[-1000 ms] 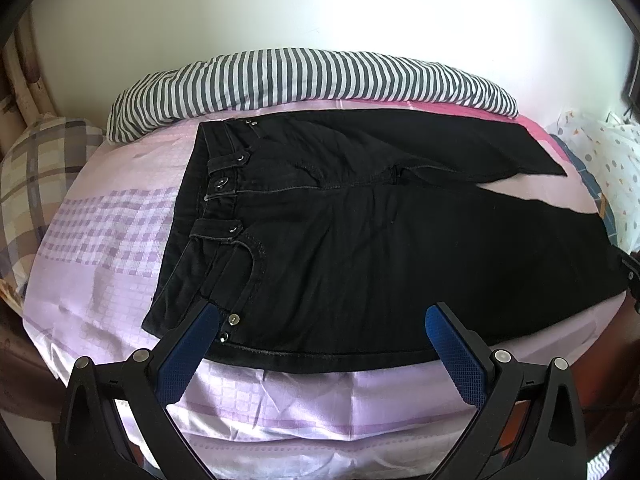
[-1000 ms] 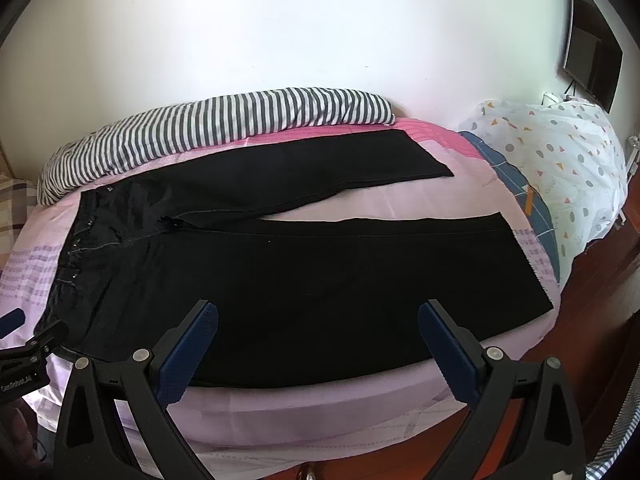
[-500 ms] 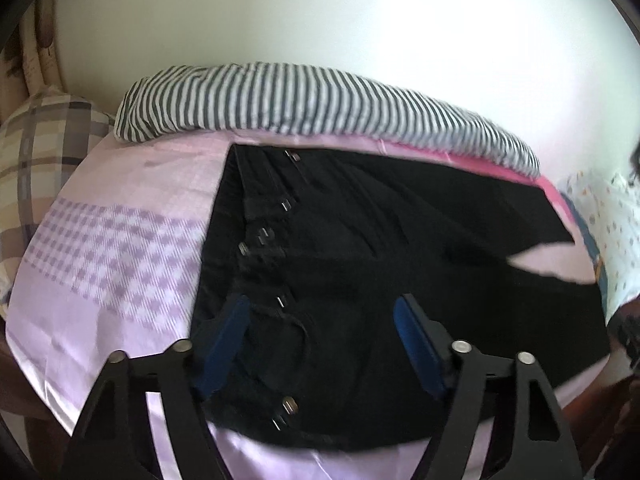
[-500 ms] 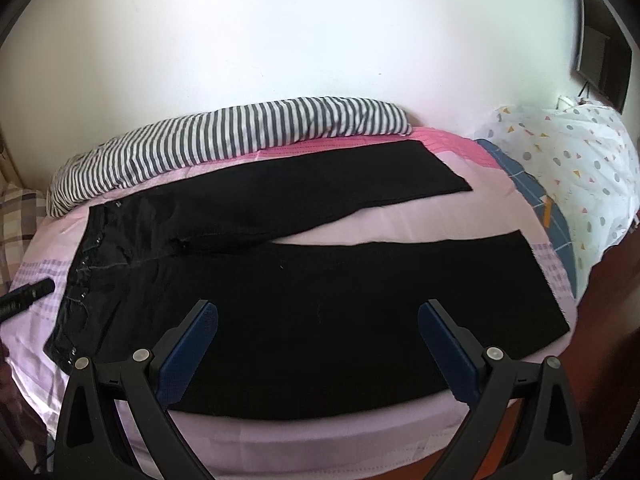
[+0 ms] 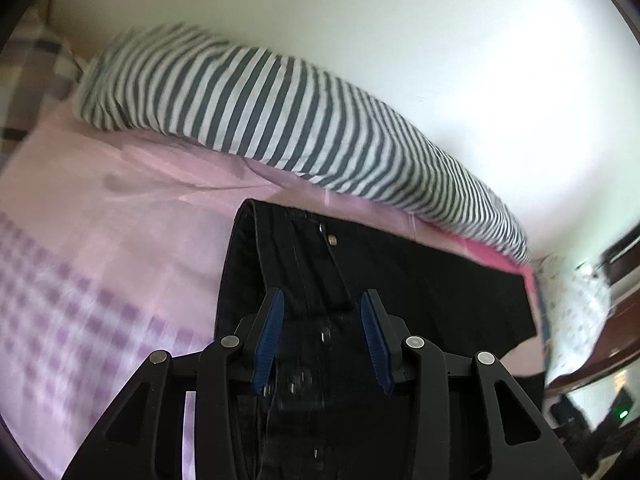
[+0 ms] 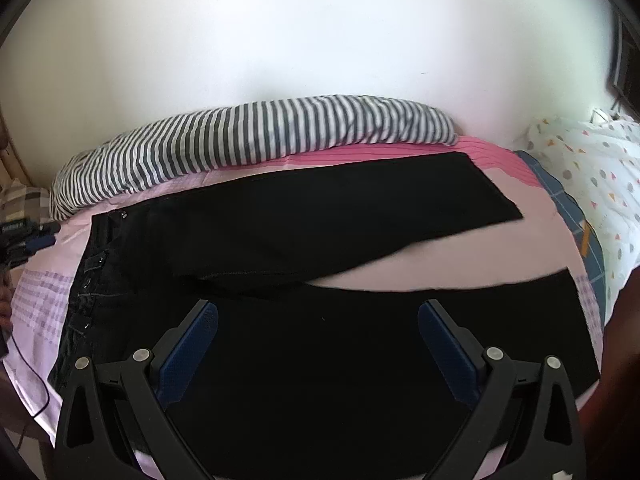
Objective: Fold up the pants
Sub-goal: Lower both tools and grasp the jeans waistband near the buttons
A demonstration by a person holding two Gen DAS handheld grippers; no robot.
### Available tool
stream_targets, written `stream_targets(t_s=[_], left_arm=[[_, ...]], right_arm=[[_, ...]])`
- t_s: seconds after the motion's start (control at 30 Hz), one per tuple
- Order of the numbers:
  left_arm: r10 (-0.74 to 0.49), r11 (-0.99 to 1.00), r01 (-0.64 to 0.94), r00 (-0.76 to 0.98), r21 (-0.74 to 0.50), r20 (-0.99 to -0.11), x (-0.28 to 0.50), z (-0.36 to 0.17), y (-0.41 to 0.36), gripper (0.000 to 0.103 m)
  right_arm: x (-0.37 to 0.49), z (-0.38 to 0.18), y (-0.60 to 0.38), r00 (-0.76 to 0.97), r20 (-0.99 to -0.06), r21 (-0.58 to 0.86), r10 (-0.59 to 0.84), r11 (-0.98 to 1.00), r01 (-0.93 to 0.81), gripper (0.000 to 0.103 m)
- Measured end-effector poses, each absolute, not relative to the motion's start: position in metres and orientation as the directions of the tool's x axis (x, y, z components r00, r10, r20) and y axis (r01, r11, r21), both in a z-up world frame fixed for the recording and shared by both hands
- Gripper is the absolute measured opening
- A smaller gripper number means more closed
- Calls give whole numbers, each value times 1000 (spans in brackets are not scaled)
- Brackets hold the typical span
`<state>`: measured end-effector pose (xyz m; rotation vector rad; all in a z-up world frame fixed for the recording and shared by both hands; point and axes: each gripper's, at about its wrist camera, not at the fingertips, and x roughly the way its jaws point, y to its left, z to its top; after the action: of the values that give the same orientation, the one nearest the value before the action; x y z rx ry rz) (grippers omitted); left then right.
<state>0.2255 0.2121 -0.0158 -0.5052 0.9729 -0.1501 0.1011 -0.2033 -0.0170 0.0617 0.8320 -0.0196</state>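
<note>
Black pants point(image 6: 328, 240) lie spread flat on the bed, waistband to the left, two legs stretching right with a gap between them. My left gripper point(image 5: 322, 300) is low over the waistband point(image 5: 280, 264), its blue pads partly closed with the waistband fabric between them; I cannot tell if they touch it. It also shows at the far left of the right wrist view point(image 6: 28, 236). My right gripper point(image 6: 318, 312) is wide open and empty above the near leg point(image 6: 360, 360).
A striped pillow point(image 6: 248, 140) lies along the white wall behind the pants. The pink and lilac sheet point(image 5: 100, 240) covers the bed. A white patterned quilt point(image 6: 592, 168) sits at the right. A plaid cushion point(image 6: 20, 200) is at the left.
My left gripper moved forward and down over the waistband and its jaws narrowed. My right gripper moved forward over the near leg and stayed open.
</note>
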Motion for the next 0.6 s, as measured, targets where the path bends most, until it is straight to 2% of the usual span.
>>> stream_targets(t_s=[0.1, 0.27, 0.43, 0.6], left_arm=[[-392, 828, -159, 520, -537, -759, 256, -42, 229, 29], [-446, 768, -228, 481, -599, -755, 286, -73, 247, 28], [-465, 756, -249, 445, -605, -765, 305, -95, 255, 28], [-518, 723, -234, 438, -650, -734, 318, -105, 257, 28]], right_arm=[[123, -21, -190, 661, -750, 36, 14, 999, 20, 99], [160, -30, -167, 641, -767, 9, 24, 1000, -27, 99], [194, -37, -138, 632, -774, -30, 39, 995, -98, 99], [225, -46, -112, 620, -781, -31, 77, 986, -163, 98]])
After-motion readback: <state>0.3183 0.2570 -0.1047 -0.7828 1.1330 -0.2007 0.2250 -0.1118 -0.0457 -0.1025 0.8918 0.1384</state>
